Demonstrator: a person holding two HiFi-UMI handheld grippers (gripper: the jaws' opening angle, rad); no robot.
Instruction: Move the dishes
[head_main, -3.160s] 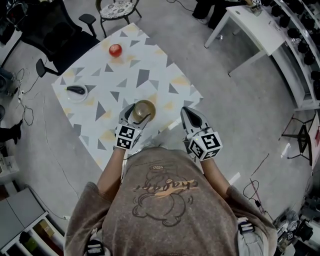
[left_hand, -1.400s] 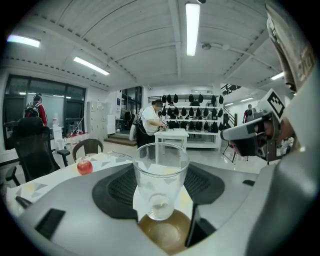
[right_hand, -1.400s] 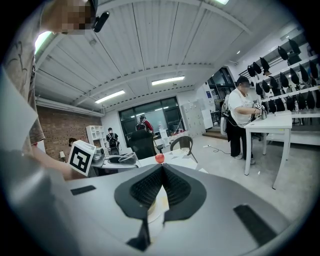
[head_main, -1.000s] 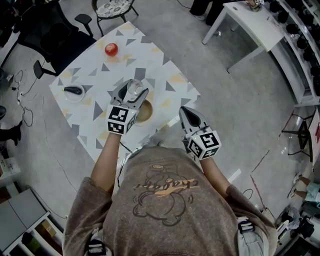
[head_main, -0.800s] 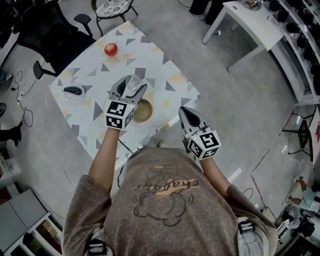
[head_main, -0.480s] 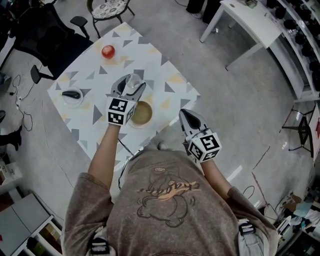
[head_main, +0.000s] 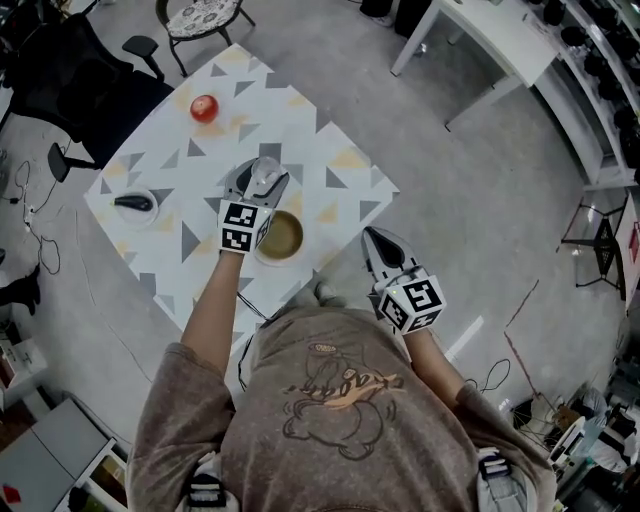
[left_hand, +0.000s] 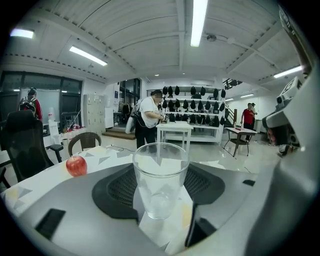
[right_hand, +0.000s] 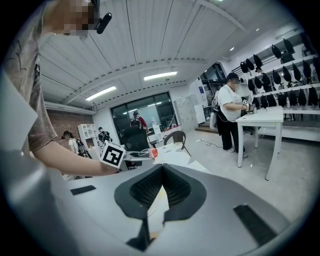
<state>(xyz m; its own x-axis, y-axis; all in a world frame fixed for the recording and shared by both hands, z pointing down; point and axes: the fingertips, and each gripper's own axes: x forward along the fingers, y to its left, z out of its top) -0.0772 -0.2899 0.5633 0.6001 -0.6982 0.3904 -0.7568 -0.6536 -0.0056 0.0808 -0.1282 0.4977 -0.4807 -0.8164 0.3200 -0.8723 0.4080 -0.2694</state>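
Note:
A clear drinking glass (head_main: 263, 179) (left_hand: 160, 182) stands upright between the jaws of my left gripper (head_main: 260, 172) (left_hand: 161, 192), which is shut on its lower part. It hovers over the triangle-patterned table (head_main: 300, 130), just beyond a brown bowl (head_main: 280, 237). I cannot tell whether the glass touches the tabletop. My right gripper (head_main: 383, 246) (right_hand: 161, 170) is shut and empty, off the table's near corner. A small white dish (head_main: 134, 203) with a dark object lies near the table's left edge.
A red apple (head_main: 204, 108) (left_hand: 76, 165) lies at the far end of the table. A round chair (head_main: 200, 15) and a black office chair (head_main: 60, 70) stand beyond it. A white table (head_main: 490, 30) is at the upper right. People stand in the background.
My left gripper has moved from over the brown bowl to its far side with the glass in it. The right gripper has barely moved.

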